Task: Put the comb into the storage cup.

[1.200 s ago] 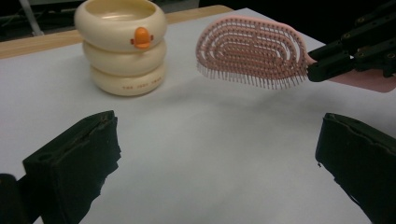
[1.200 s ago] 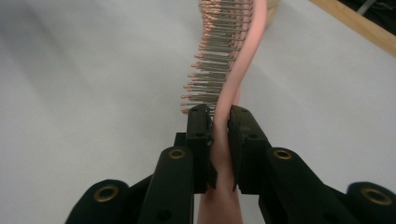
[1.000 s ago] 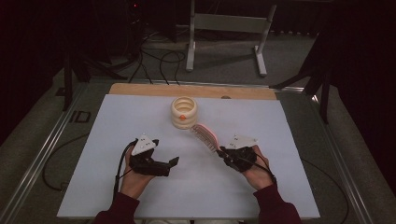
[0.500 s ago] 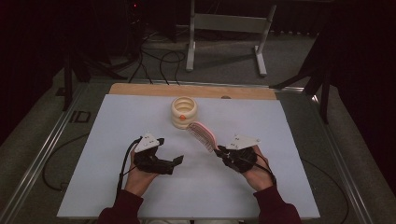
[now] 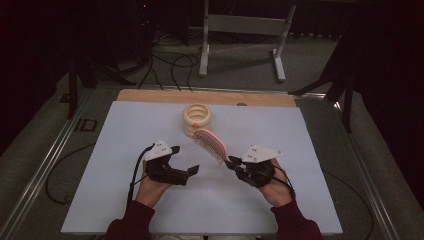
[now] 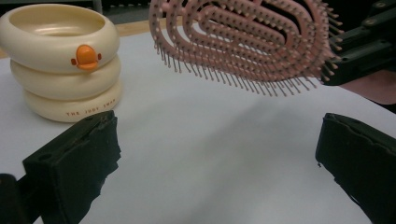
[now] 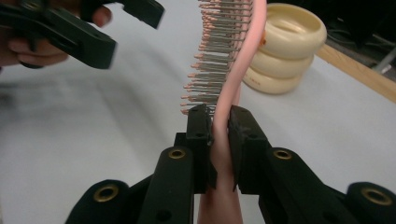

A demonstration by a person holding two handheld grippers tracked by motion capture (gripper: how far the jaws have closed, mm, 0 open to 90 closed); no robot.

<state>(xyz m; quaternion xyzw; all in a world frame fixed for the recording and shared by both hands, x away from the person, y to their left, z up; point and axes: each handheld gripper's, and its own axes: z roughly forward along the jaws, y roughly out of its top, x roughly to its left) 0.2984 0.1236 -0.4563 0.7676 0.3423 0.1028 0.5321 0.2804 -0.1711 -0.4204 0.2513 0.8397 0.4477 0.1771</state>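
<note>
White table, pink brush lifted off it in our right gripper.

We note the table [image 5: 125,150] first: a pale sheet over a wooden board whose edge shows at the far side. On it, near the far middle, stands the cream ringed holder [image 5: 196,119], three stacked rings with a small orange mark on the top one, open at the top. Just in front of it, clear of the table, the pink hairbrush [image 5: 211,145] hangs in the air, its head close beside the holder. Our right gripper [image 7: 217,126] is clamped on the brush's handle, bristles facing our left gripper. Our left gripper [image 5: 184,169] sits low over the table, jaws spread wide with nothing between them.
</note>
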